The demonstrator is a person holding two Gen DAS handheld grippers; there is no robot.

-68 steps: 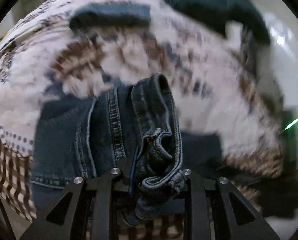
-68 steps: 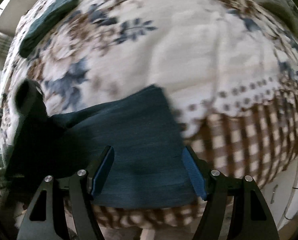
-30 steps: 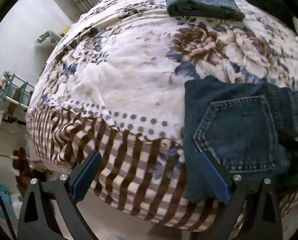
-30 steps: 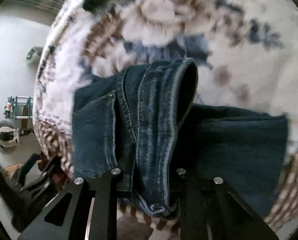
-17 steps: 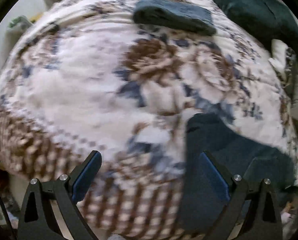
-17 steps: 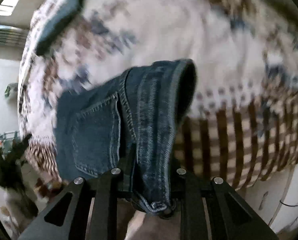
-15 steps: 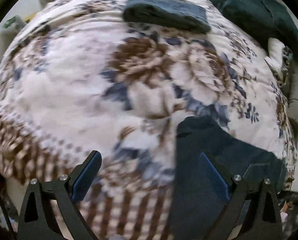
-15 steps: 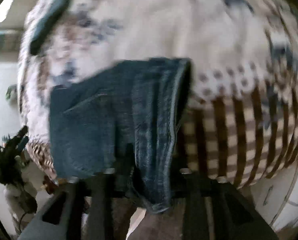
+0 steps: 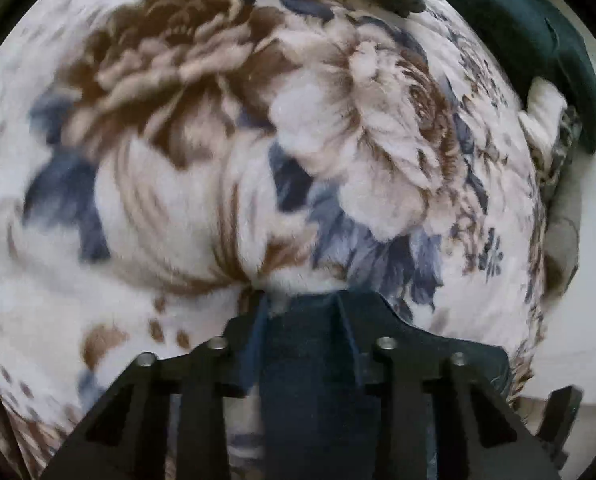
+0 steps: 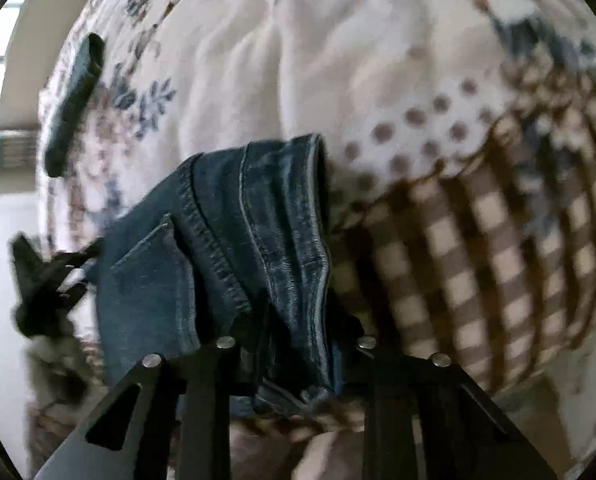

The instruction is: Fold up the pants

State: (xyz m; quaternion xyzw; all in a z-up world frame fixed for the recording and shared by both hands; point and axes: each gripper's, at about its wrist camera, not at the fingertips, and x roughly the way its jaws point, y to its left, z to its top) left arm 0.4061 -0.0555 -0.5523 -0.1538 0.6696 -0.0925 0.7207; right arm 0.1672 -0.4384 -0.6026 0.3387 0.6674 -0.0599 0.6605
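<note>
Fingers [image 10: 257, 320] closing on one jeans [image 10: 225, 248]

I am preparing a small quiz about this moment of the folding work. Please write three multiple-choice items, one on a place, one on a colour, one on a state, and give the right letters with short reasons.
1. Where do the jeans lie?
A. on a flowered blanket
B. on a bare wooden floor
C. in a basket

2. What colour are the checks along the blanket border?
A. red and white
B. brown and white
C. green and yellow

3. What is between the fingers of the right gripper?
A. nothing
B. a white sock
C. a bunched fold of denim

Answers: 1 A, the right wrist view shows the denim resting on the flowered blanket near its edge. 2 B, brown and white squares run beside the jeans. 3 C, a seamed fold of the jeans runs down between its closing jaws.
</note>
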